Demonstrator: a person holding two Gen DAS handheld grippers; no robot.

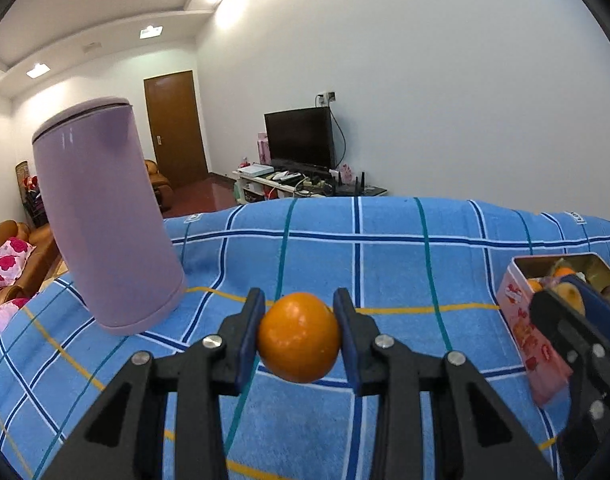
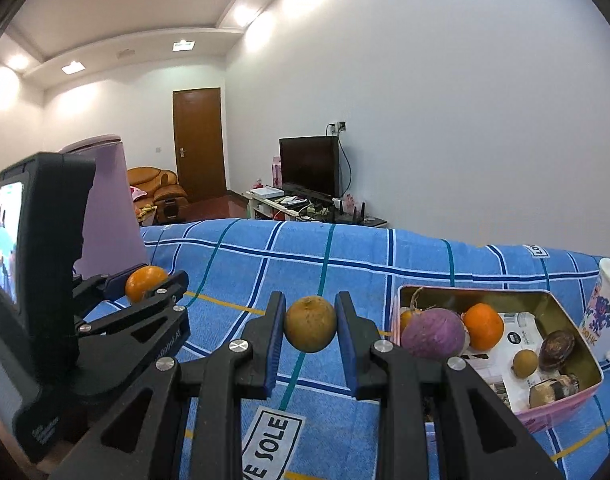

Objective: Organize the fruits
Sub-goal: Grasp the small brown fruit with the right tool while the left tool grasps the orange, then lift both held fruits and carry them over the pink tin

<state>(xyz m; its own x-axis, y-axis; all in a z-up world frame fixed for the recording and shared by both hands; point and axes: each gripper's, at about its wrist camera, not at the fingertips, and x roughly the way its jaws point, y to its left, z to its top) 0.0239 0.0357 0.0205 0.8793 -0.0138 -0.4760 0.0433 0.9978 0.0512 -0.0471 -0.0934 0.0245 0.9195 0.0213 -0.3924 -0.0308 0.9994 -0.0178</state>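
Step in hand, as judged: carrying picked fruit toward a container.

Left claw: closed on an orange, gripped at its sides between the two blue pads. The fruit appears clear of the blue checked cloth covering the surface. The claw points forward and somewhat downward. A lilac canister stands ahead and to its left, lid on, not touching the claw.

Right claw: closed on a brownish round fruit, also held between the pads and apparently off the cloth. Pose likewise forward and tilted down. The left claw with its orange shows to the left in the right wrist view, roughly level and well apart.

Container: a pink tin lies open just to the right of the right claw. Inside: a purple round item, a second orange, a small brown fruit, two dark items whose kind cannot be told, and a white packet. A white mug stands beyond the tin's far right corner.

Next move, as judged: which container each fruit belongs in cannot be told. If the tin, the right claw needs a short swing right and a release over a free gap; the left claw has farther to travel and should wait clear. Risk: dropped fruit rolling off the cloth.
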